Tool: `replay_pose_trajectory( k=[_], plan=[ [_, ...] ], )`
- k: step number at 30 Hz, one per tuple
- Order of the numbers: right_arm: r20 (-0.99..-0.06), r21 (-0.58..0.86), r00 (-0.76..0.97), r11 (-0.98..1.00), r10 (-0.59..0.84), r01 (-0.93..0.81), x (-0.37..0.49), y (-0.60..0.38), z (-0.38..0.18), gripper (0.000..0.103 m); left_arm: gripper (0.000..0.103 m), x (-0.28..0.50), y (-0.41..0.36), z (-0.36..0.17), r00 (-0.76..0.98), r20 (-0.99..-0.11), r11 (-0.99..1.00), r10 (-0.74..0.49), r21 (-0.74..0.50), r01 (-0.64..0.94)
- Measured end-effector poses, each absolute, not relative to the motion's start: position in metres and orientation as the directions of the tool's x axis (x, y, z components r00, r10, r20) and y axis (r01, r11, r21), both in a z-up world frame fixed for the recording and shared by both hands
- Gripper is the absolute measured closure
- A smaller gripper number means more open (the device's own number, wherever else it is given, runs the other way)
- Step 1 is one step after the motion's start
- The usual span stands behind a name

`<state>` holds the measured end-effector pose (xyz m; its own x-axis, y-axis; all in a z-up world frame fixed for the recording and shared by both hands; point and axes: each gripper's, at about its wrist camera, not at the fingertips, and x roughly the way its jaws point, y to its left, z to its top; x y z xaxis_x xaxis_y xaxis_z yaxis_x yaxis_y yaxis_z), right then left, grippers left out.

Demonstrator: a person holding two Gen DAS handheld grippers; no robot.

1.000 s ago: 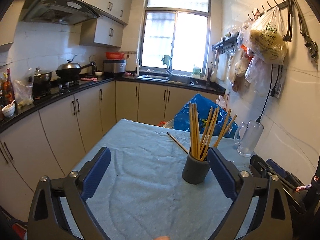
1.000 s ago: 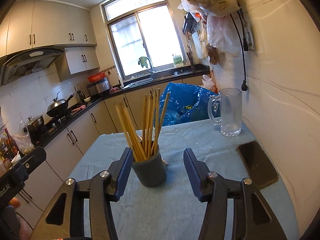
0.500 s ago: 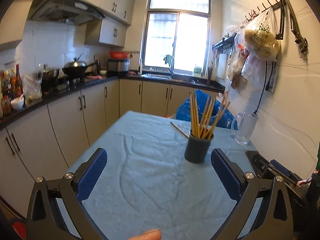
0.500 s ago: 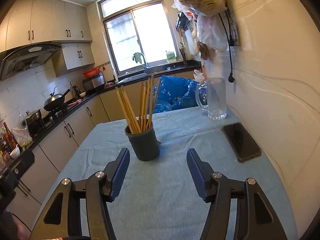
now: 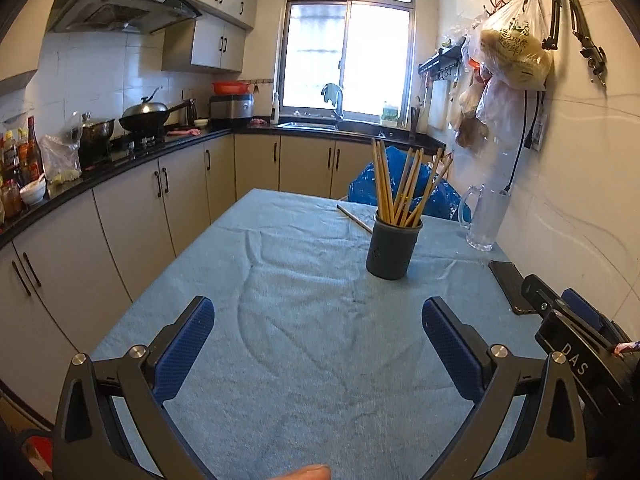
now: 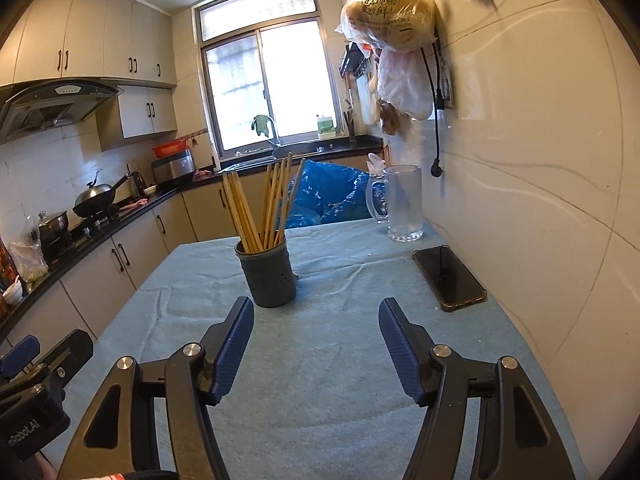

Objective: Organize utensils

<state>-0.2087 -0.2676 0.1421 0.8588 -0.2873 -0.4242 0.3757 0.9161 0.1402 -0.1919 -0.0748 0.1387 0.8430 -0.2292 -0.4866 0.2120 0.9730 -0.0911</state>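
1. The chopsticks (image 5: 400, 190) stand upright in the grey holder (image 5: 392, 246), gathered for tidiness; one stray chopstick (image 5: 354, 218) lies just behind the holder.
2. The left gripper (image 5: 318, 344) hangs near the holder, spread wide and empty.
3. The right gripper (image 6: 316, 344), near the holder, is opening with nothing between its jaws, probably done placing.

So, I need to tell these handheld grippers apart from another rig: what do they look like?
Both the left gripper and right gripper have black angular frames with silver round pivot bolts and ribbed dark-blue pads. White lettering marks each body where it shows in the other's view.
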Motion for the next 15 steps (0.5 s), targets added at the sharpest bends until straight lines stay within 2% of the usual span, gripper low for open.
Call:
replay_pose_trajectory(
  k=[6, 15],
  plan=[
    [-0.423, 0.128, 0.855, 0.914, -0.301, 0.385, -0.2088, -0.2666, 0.1406, 0.033, 0.0, -0.1886, -0.0744, 0.1307, 0.828, -0.521, 0.977, -0.21, -0.081, 0.197],
    [-0.437, 0.13, 0.85, 0.914, -0.294, 0.383, -0.2084, -0.2646, 0.1364, 0.032, 0.0, -0.1879, -0.0755, 0.128, 0.83, -0.525, 0.981, -0.187, -0.064, 0.181]
  ],
)
